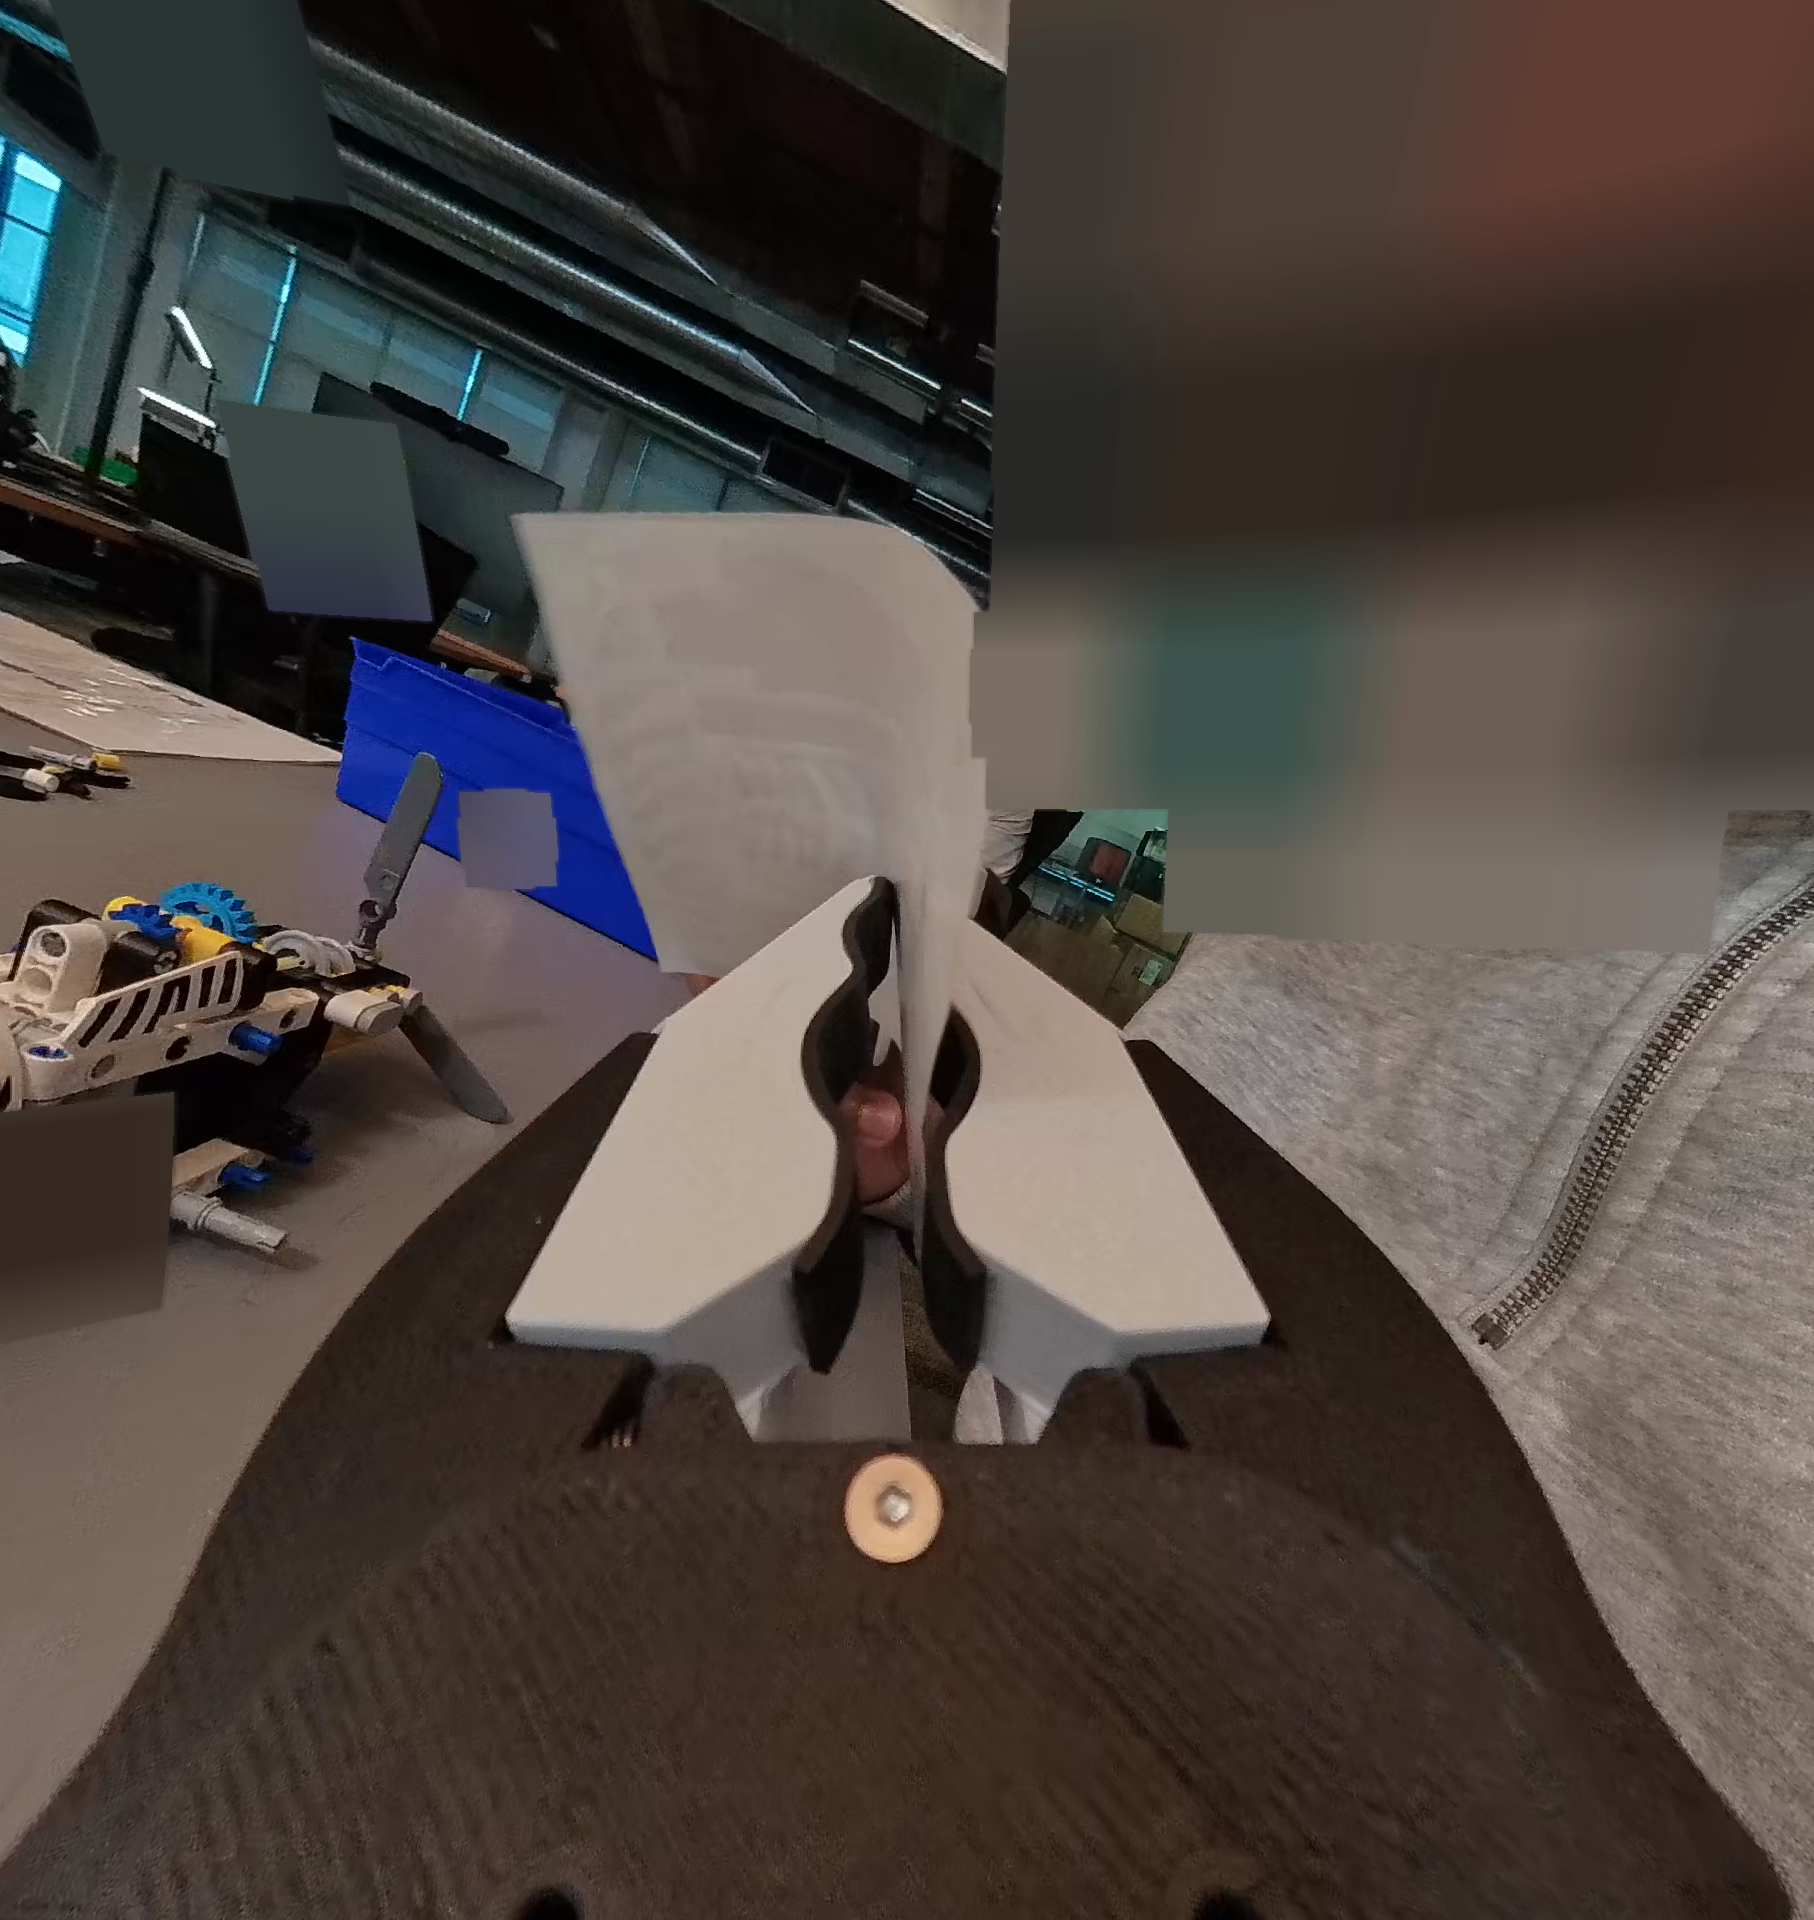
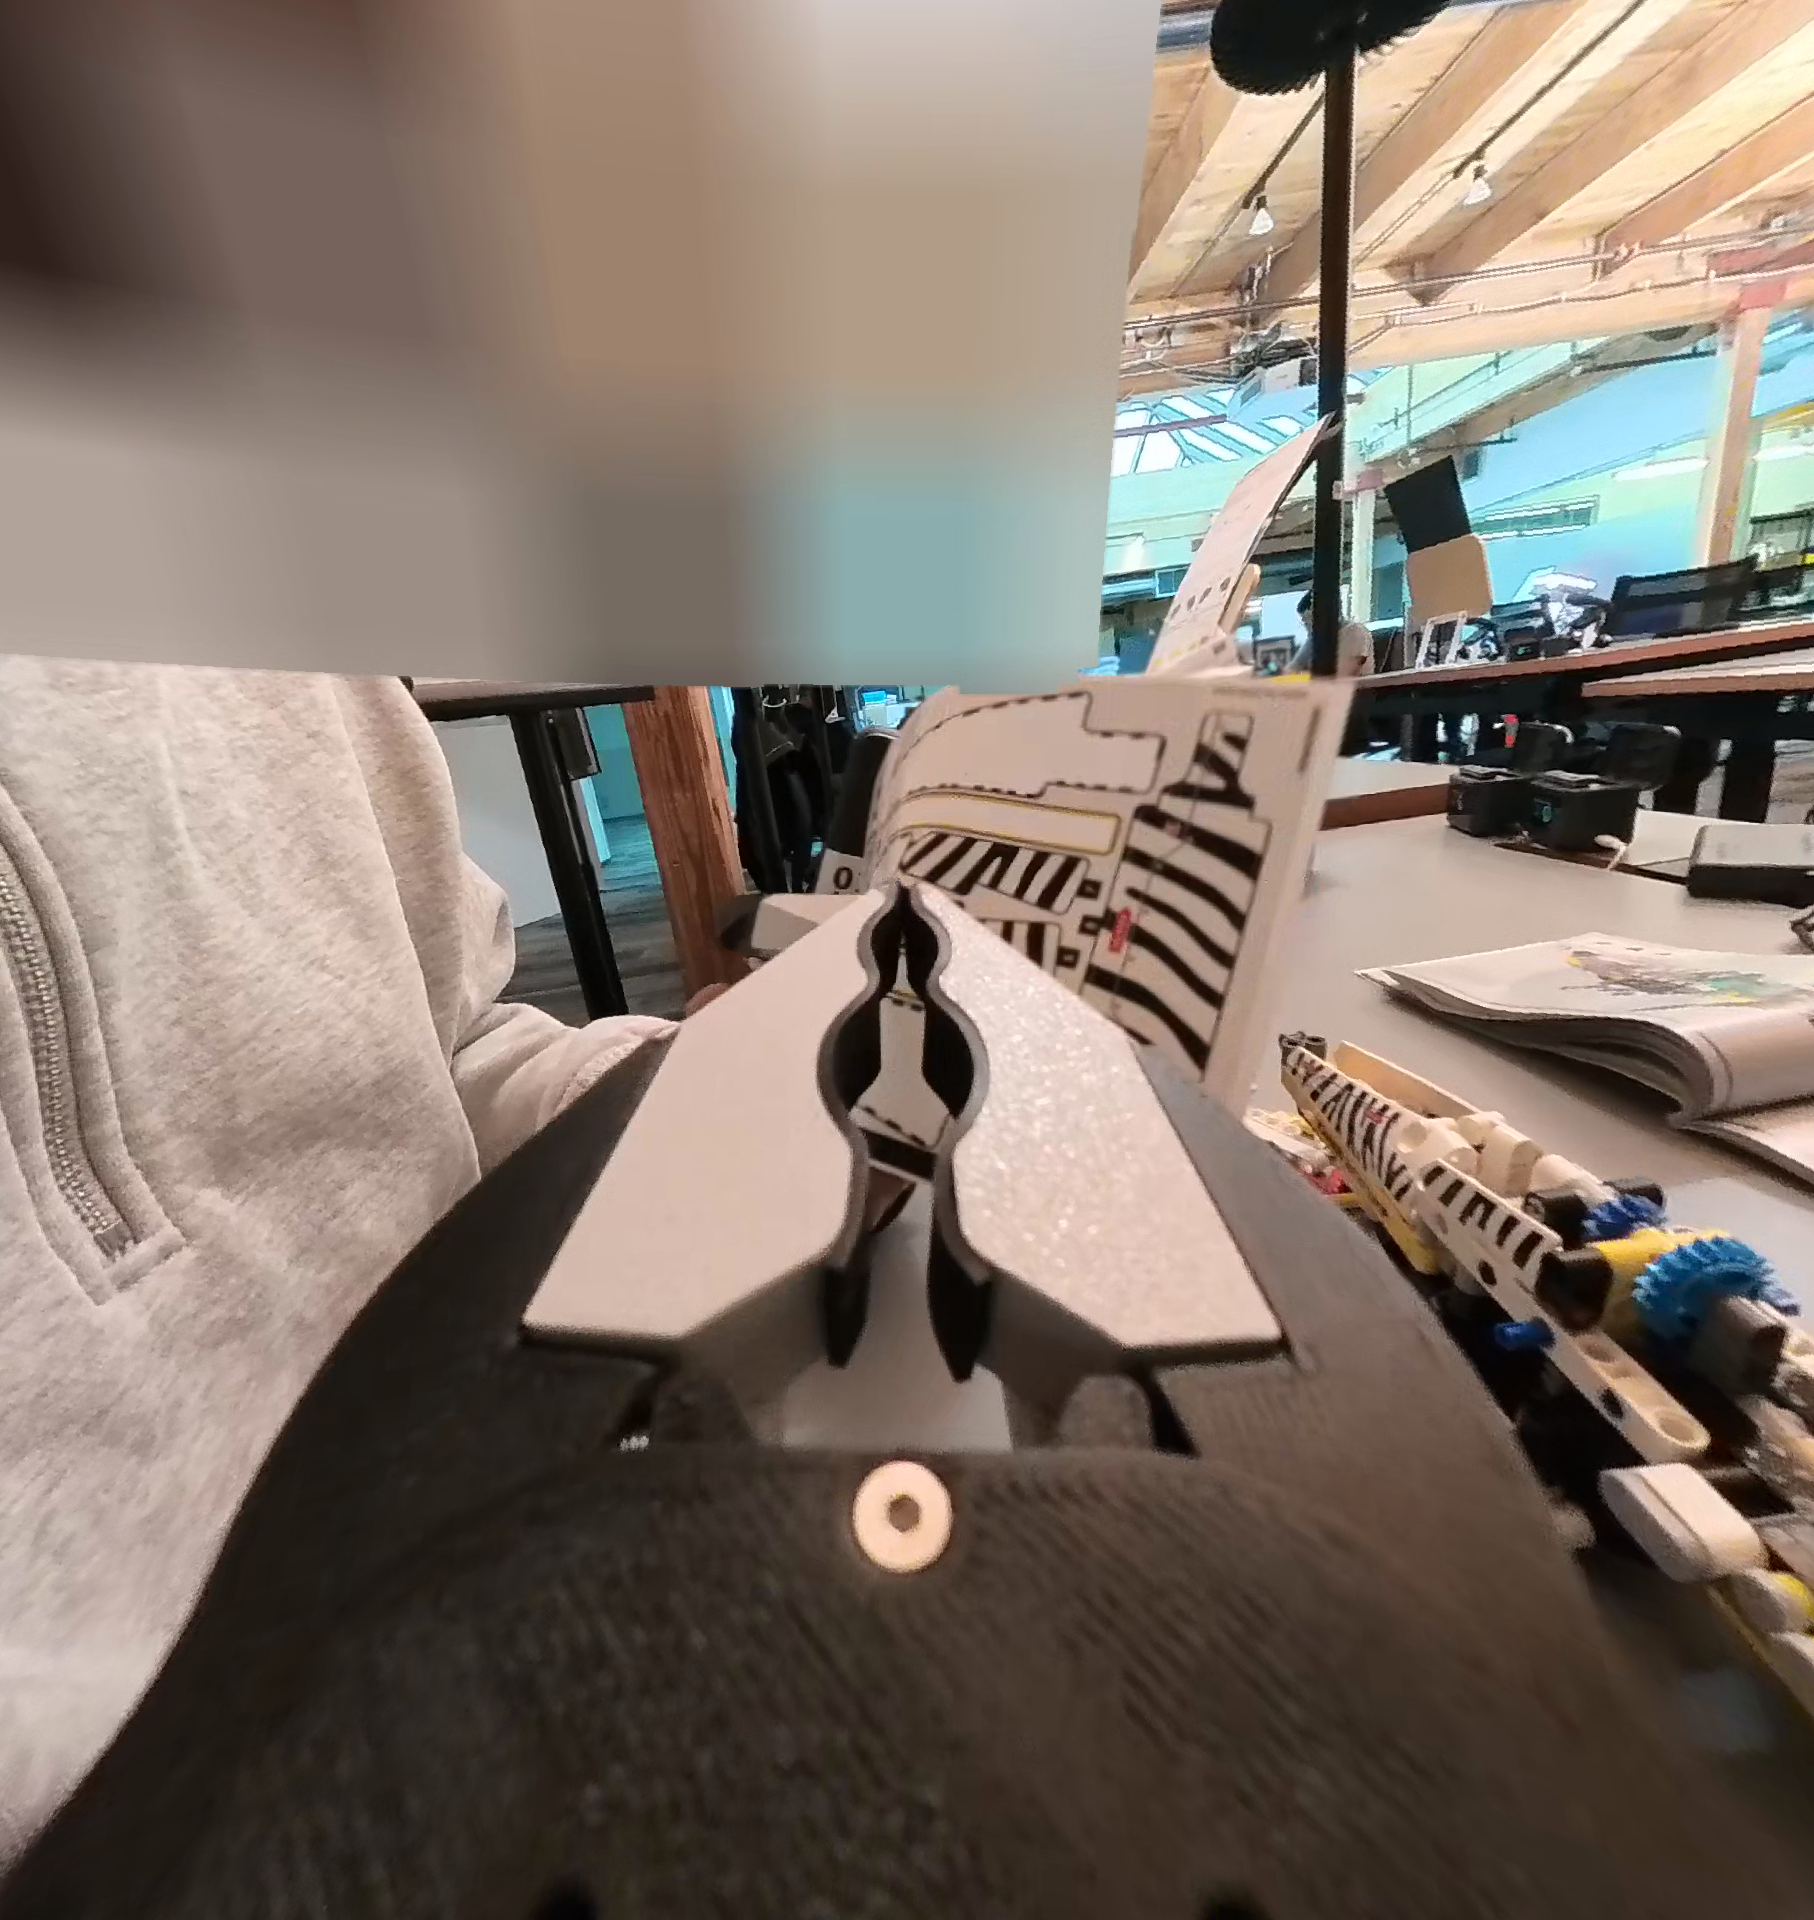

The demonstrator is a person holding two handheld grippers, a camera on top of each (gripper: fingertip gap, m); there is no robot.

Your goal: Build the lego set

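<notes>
While the left gripper [image 1: 887, 894] pinches a white sticker sheet [image 1: 768, 727] between its closed jaws, the sheet stands nearly upright, its blank back facing the left wrist camera. From the right wrist view the printed side of the same sticker sheet [image 2: 1142, 883] shows black zebra-like stripes and dashed outlines. The right gripper [image 2: 908, 899] has its jaws drawn narrow, the tips almost together, close against the sheet's lower left part; whether they grip the sheet or a sticker cannot be told. A person's fingertip [image 1: 877, 1122] shows through the gap behind the left jaws. A grey zip sweatshirt [image 1: 1505, 1195] fills the side of each view.

On the grey bench [image 1: 259, 1403], the partly built lego model [image 1: 155, 997], white with striped panels, blue gears and yellow parts, sits near the bench's left edge in the left view, with a grey blade [image 1: 399, 831] rising from it. A blue bin [image 1: 487, 758] stands behind it. A few loose pieces [image 1: 30, 769] lie farther back. In the right view an open instruction booklet [image 2: 1661, 1029] lies beyond the lego model [image 2: 1505, 1226].
</notes>
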